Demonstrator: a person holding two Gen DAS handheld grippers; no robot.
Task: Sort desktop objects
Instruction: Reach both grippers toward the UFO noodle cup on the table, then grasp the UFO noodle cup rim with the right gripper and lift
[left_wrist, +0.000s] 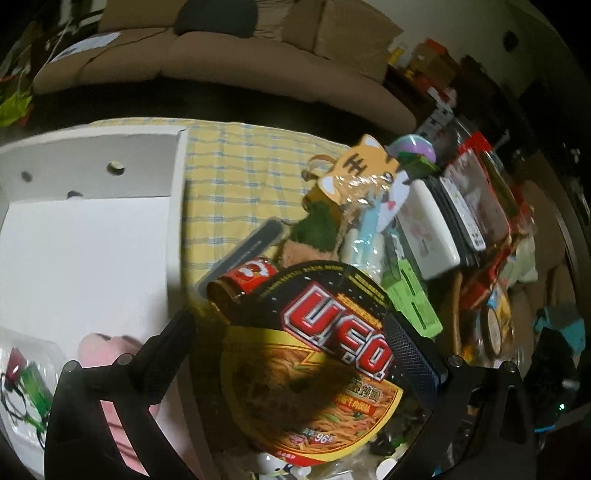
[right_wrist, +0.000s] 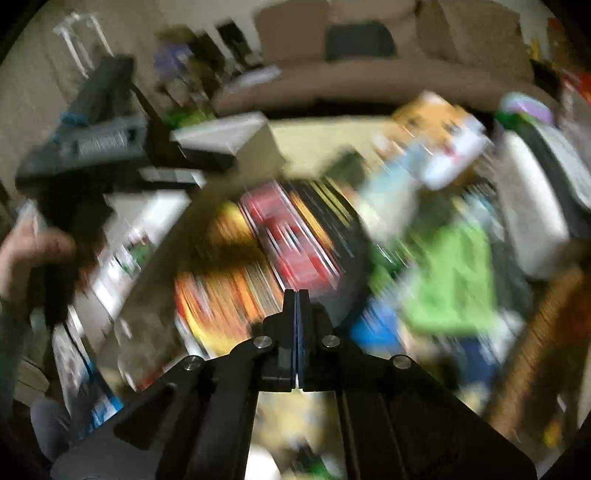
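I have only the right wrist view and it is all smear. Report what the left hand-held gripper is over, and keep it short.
Observer: The left hand-held gripper is open, with one finger on either side of a U.F.O. noodle bowl.
Operator: Name what lies just beyond that bowl.
Observer: A red can lies on its side at the bowl's far left edge.
Operator: Now tell me what is in the white box.
Observer: A pink item lies in the white box, at its near end.
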